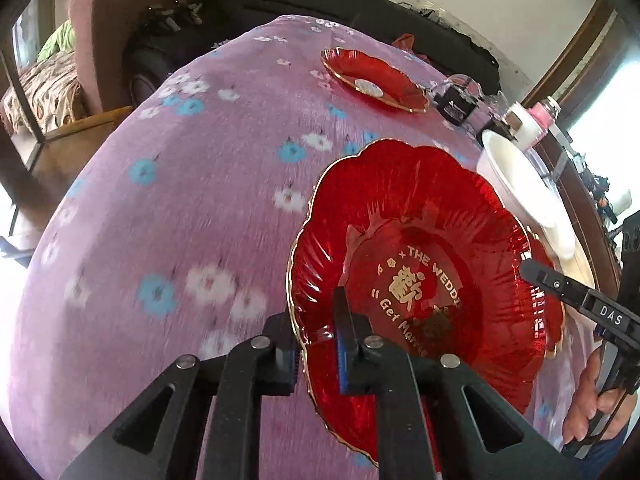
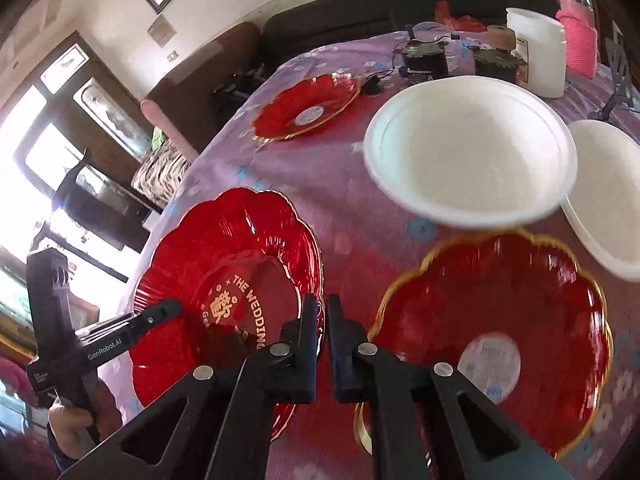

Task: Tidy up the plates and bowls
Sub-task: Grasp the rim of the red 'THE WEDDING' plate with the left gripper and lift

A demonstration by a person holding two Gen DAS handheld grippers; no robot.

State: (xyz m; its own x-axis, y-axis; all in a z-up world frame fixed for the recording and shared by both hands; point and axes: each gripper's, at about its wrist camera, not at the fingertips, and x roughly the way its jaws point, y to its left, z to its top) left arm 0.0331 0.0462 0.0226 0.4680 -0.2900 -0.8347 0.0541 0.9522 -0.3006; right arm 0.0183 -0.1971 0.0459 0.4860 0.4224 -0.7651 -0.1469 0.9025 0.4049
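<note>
A red scalloped plate [image 1: 420, 248] with gold lettering lies on the purple floral tablecloth [image 1: 180, 200]. My left gripper [image 1: 314, 320] is shut on its near rim. Across the plate, my right gripper [image 1: 530, 268] reaches the opposite rim. In the right wrist view the same plate [image 2: 224, 264] has its rim pinched between the pads of my right gripper [image 2: 322, 308], which is shut on it, and my left gripper [image 2: 172, 306] bites the far rim. A second red rim shows just under this plate. Another red plate [image 2: 492, 340] lies to the right, and a third red plate [image 2: 308, 108] sits farther back.
Two white bowls [image 2: 468, 152] [image 2: 608, 196] stand beyond the near plates. A white jar [image 2: 536, 48], a pink object [image 2: 576, 36] and small black devices [image 2: 420, 60] with cables crowd the far table edge. A dark sofa [image 1: 320, 4] lies behind the table.
</note>
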